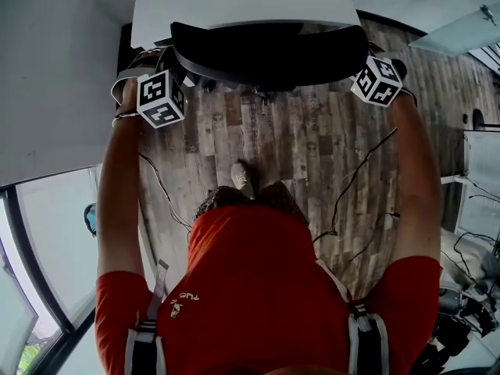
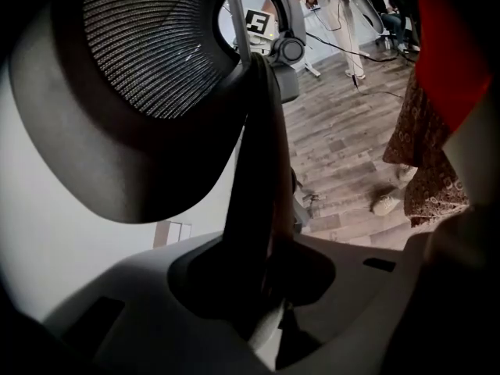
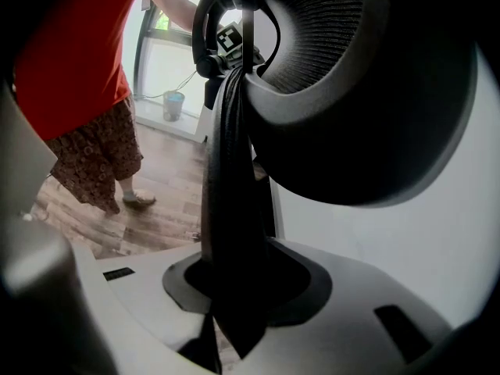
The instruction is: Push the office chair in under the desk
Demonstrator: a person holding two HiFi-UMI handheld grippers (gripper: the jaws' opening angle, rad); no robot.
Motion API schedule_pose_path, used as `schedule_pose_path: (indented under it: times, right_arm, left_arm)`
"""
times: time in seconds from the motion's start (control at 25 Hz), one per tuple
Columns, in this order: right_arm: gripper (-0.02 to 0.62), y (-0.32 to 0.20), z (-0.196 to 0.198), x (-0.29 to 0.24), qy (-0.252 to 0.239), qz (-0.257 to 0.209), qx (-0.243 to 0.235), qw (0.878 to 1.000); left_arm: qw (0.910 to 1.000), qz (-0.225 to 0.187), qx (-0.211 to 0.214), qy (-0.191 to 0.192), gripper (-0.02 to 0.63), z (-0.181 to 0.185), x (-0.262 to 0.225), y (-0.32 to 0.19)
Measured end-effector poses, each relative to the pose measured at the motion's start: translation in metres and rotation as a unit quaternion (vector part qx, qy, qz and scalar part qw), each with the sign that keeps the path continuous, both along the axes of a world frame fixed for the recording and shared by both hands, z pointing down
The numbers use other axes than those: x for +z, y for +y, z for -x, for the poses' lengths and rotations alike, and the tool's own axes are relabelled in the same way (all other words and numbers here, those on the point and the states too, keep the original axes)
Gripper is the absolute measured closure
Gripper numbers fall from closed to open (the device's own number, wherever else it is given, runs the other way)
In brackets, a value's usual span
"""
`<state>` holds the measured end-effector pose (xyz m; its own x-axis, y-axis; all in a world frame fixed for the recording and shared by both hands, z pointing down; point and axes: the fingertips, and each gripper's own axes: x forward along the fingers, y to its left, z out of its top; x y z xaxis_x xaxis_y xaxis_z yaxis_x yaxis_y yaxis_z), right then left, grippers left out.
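The left gripper (image 1: 168, 73) and right gripper (image 1: 367, 69) each clamp one side of the black office chair (image 1: 269, 53) by its backrest, jaws narrowly apart. The backrest meets the white desk (image 1: 242, 2).

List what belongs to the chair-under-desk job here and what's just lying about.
Job:
- office chair
- desk
- left tongs and right tongs, each clamped on a side edge of the chair's backrest

Lying about:
- floor cables
- blue bin by the window

Office, white desk (image 1: 242, 2), office chair (image 1: 266, 53)
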<state>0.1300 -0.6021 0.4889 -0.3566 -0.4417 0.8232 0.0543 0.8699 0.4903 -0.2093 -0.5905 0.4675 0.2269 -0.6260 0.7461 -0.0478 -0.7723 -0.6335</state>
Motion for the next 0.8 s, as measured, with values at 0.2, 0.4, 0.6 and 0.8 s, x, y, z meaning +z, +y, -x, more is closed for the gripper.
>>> schedule_pose_path:
  times: [0.2, 0.4, 0.6, 0.8]
  right_arm:
    - [0.468, -0.019, 0.004, -0.005, -0.002, 0.002, -0.006, 1.0]
    - [0.466, -0.034, 0.0, -0.006, -0.002, 0.001, -0.011, 1.0]
    - [0.468, -0.039, -0.003, -0.004, -0.003, 0.004, -0.022, 1.0]
    - [0.468, -0.045, -0.009, -0.006, -0.001, 0.005, -0.023, 1.0]
  left_arm:
    - [1.0, 0.007, -0.004, -0.004, 0.495, -0.001, 0.001, -0.021]
    - [1.0, 0.002, -0.003, -0.006, 0.499, -0.005, -0.001, -0.033]
    - [0.9999, 0.0, -0.011, -0.004, 0.497, -0.009, -0.001, -0.034]
    - [0.9998, -0.005, -0.018, -0.007, 0.497, -0.014, -0.002, -0.039]
